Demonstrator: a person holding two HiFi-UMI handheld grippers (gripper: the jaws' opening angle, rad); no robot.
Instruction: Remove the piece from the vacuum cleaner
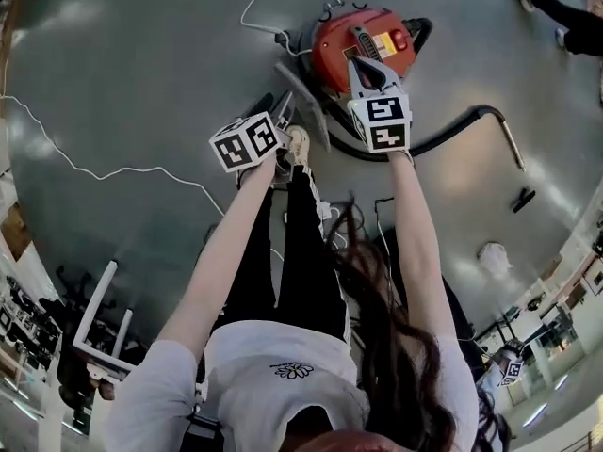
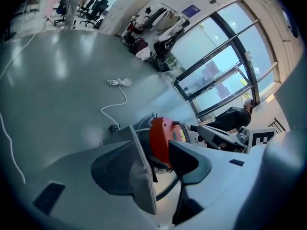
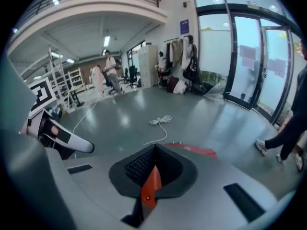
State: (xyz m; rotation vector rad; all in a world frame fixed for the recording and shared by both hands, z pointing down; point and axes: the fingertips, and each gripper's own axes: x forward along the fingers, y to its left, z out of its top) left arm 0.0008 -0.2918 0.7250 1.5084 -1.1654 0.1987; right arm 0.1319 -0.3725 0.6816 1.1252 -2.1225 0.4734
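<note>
The red vacuum cleaner [image 1: 363,36] stands on the grey floor ahead of my feet. Its black hose [image 1: 452,132] curves off to the right. My right gripper [image 1: 367,72] rests on the vacuum's top. In the right gripper view its jaws [image 3: 153,162] are shut on a thin orange-red piece [image 3: 150,186], and the vacuum's red top [image 3: 194,150] shows just beyond. My left gripper [image 1: 283,111] hovers at the vacuum's left side. In the left gripper view its jaws [image 2: 157,147] stand open with nothing between them, and the red body [image 2: 160,138] fills the gap.
A white cable [image 1: 122,169] trails over the floor to the left, with a coil [image 2: 120,82] farther off. The hose ends in a metal tube [image 1: 512,144], with a small black nozzle [image 1: 523,199] near it. Another person's legs [image 1: 565,12] are at the far right. A white rack [image 1: 99,332] stands behind me.
</note>
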